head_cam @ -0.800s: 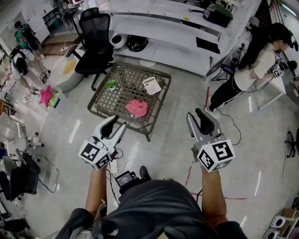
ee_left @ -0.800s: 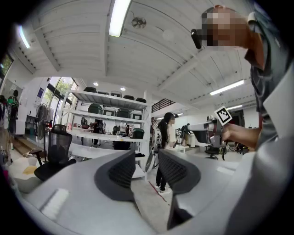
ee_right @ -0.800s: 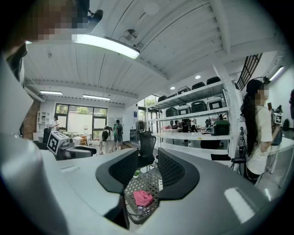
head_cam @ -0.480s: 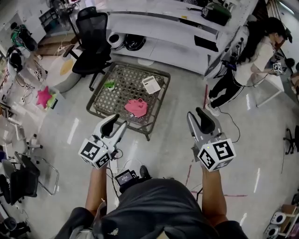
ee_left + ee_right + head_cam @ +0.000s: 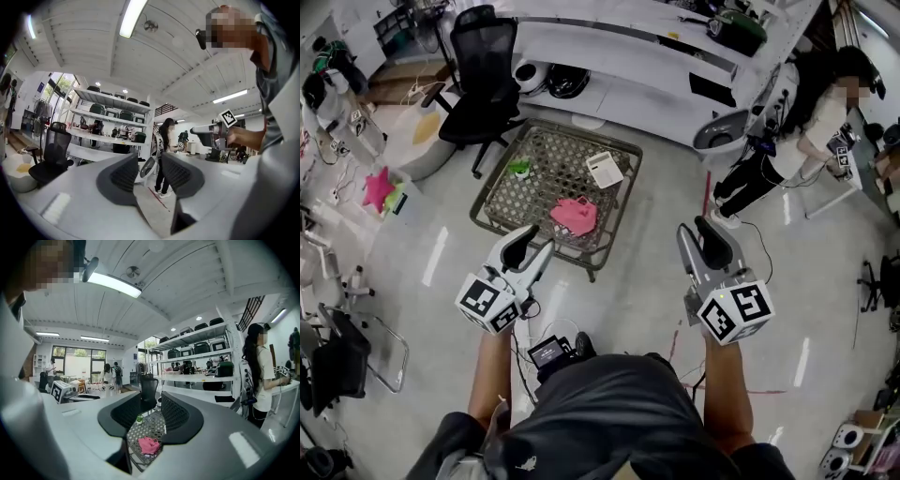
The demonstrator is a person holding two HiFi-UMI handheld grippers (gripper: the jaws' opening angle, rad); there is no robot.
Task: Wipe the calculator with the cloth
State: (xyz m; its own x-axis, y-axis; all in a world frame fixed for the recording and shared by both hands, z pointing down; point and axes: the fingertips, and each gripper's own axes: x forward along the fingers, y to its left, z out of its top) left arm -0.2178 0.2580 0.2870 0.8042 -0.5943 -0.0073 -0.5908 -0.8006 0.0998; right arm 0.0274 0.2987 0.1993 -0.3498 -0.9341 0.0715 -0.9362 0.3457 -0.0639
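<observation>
A white calculator [image 5: 604,170] lies at the far right of a low wicker table [image 5: 511,211] in the head view. A crumpled pink cloth [image 5: 574,216] lies nearer me on the same table. My left gripper [image 5: 534,246] is held level in the air short of the table's near edge, its jaws apart with nothing between them. My right gripper [image 5: 701,234] hovers over the floor to the table's right, also open and empty. In the right gripper view the cloth [image 5: 149,445] and table [image 5: 157,425] show through the gap between the jaws [image 5: 149,418]. The left gripper view [image 5: 150,176] looks past the table.
A small green plant [image 5: 521,169] stands on the table's far left. A black office chair [image 5: 483,75] and long white shelves [image 5: 619,56] stand beyond it. A person [image 5: 797,141] stands at the right. A folding chair [image 5: 356,347] and a pink star toy [image 5: 377,187] are at the left.
Both grippers keep almost the same pose and the same jaw gap. The head view has shifted slightly, and the person at the right has moved a little.
</observation>
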